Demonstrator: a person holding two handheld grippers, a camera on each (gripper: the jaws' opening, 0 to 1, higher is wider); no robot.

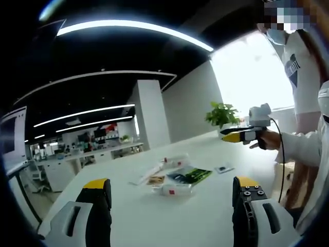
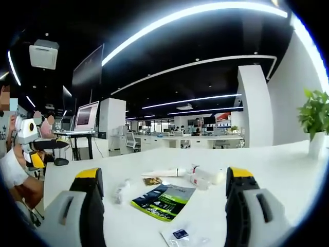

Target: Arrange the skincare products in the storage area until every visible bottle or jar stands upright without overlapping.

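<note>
1. You held both grippers up off the table [image 1: 154, 216], well short of the products, so each camera took in the whole spread; I judge this a survey stance, with no product handled yet.
2. In the left gripper view the products lay at centre frame: a tube [image 1: 174, 189] on its side, a green sachet [image 1: 189, 175] just above it, and flat white packs [image 1: 175, 162] behind. None stood upright.
3. In the right gripper view the same cluster sat between the jaws: the sachet [image 2: 163, 200] low centre, a white tube [image 2: 165, 173] lying flat above it, another lying bottle [image 2: 204, 178] to its right, a small packet [image 2: 180, 234] at the bottom.
4. Your left gripper [image 1: 172, 193] stood wide, jaws far apart at the bottom corners, gripping and touching nothing.
5. Your right gripper [image 2: 163, 182] was equally wide and empty; it also appeared at right of the left gripper view [image 1: 232, 135], hovering above the table edge.
6. A potted plant [image 2: 314, 121] stood at far right, apart from the work.
</note>
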